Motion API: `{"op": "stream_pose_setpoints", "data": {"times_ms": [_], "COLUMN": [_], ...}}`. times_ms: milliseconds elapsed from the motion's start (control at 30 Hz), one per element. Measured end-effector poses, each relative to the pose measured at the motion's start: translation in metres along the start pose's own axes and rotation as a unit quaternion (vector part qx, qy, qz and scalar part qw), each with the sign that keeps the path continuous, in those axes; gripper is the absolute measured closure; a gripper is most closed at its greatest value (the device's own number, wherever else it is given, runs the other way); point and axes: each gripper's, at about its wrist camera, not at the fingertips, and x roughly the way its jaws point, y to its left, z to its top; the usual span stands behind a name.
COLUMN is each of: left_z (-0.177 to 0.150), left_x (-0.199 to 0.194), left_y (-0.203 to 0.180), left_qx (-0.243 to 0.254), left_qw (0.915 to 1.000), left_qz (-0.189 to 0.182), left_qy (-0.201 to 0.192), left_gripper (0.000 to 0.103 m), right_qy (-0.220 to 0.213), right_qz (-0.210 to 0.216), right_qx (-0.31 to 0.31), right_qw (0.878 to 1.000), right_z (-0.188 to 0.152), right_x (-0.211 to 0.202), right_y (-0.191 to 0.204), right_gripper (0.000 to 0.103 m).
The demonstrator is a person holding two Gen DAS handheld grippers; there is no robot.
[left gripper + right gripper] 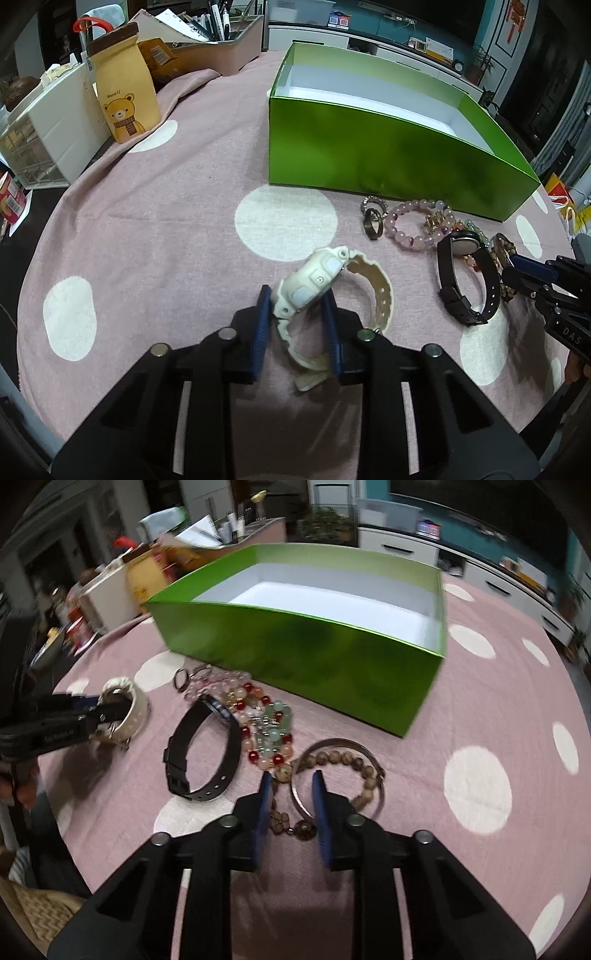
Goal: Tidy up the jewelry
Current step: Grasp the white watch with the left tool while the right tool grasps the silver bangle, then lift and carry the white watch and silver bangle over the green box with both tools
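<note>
Cream digital watch [317, 280], chunky case, perforated strap, lies on the pink dotted tablecloth [147, 229]; left gripper [297, 306] narrowed, blue pads pressing its case. Right gripper [291, 788] narrowed around the rim of a silver bangle [299, 801] with a wooden-bead bracelet [343, 758] beside it; contact unclear. Black watch [201, 753], pink bead bracelet [413, 221], rings [373, 218] nearby. Green box [295, 653] behind, white interior bare.

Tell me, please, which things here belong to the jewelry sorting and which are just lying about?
Job: white watch, black watch, pink bead bracelet, wooden bead bracelet, rings, green box.
Lying about: bear pouch, pen holder, drawer unit.
</note>
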Motion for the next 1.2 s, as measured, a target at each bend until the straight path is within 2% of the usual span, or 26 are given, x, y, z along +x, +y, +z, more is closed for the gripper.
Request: {"op": "stream_pose_setpoints", "data": {"times_ms": [100,167,533,867,1200], "left_z": [0.0,-0.001,-0.002,0.012,0.054], "left_x": [0.0,0.0,-0.017,-0.042,-0.057], "left_y": [0.001,0.001,-0.004,-0.009,-0.018], "left_qx": [0.0,-0.003,-0.008,0.0,0.012], "left_qw": [1.0,1.0,0.9994,0.998,0.9944], "left_qz": [-0.002,-0.005,-0.028,-0.03,-0.025], "left_qy": [-0.002,-0.003,-0.019,-0.055,-0.102], "left_gripper": [0.078,0.081,0.083,0.083,0.083], "right_qy": [0.007,0.0,-0.072,-0.103,-0.14], "right_qz": [-0.002,0.005,0.026,0.021,0.011], "right_qx": [-0.011,-0.001,0.074,0.067,0.043], "right_qw": [1.0,1.0,0.994,0.992,0.989], "right_z": [0.001,0.001,-0.004,0.005,0.033], "right_x": [0.002,0.0,-0.043,-0.062,-0.073], "right_y": [-0.001,-0.003,-0.022,-0.019,-0.014], "right_gripper": [0.098,0.099,0.099,0.099,0.099]}}
